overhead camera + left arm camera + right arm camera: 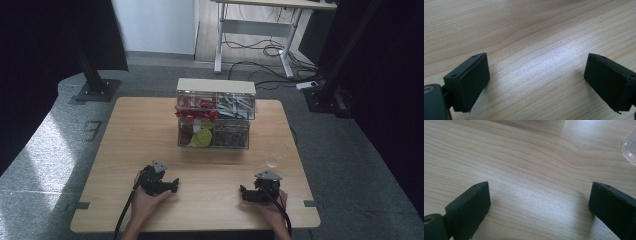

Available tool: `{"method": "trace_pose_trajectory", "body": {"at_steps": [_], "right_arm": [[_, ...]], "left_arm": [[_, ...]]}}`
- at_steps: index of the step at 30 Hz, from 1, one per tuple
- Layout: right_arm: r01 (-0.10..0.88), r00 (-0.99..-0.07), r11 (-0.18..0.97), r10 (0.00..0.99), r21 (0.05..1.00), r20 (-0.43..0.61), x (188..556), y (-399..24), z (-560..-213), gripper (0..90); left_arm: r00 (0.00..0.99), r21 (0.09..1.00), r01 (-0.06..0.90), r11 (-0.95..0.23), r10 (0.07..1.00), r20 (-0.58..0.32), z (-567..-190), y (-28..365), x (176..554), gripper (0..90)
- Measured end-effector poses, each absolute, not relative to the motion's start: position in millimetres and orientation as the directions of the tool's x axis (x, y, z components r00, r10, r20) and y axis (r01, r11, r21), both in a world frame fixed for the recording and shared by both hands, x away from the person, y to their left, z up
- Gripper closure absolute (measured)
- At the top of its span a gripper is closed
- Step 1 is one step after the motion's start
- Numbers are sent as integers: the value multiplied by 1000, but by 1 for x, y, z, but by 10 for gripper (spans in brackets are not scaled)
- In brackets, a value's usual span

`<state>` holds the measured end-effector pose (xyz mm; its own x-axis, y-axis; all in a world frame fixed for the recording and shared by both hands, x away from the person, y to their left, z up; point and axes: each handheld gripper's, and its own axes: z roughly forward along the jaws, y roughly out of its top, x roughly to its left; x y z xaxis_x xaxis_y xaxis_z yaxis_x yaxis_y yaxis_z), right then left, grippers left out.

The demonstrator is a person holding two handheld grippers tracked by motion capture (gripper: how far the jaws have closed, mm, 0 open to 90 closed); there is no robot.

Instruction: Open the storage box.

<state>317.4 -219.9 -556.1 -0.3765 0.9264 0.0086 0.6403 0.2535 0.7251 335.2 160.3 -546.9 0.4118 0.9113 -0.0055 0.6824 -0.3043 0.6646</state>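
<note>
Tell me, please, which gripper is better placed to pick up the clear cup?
Probably the right gripper: the clear cup stands just beyond it on the table's right side. The left gripper, also open and empty, rests farther away.

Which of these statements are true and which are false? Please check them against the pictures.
1. Both grippers rest on the wooden table. True.
2. The left gripper holds a red piece. False: its jaws stand open with bare wood between them.
3. The right gripper is open. True.
4. The clear organizer box stands beside the person's hands. False: it stands farther back, apart from both grippers.
5. A clear cup stands ahead of the right gripper. True.
</note>
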Motion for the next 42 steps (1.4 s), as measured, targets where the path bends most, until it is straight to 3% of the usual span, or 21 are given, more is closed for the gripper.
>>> {"method": "trace_pose_trajectory", "body": {"at_steps": [30,42], "right_arm": [[639,-366,248,931,728,4,319,-223,-556,52],[638,-349,236,937,733,2,317,-223,-556,81]], "left_arm": [[349,670,702,-240,937,-29,-542,166,328,219],[344,719,662,-211,938,-41,-532,180,320,283]]}}
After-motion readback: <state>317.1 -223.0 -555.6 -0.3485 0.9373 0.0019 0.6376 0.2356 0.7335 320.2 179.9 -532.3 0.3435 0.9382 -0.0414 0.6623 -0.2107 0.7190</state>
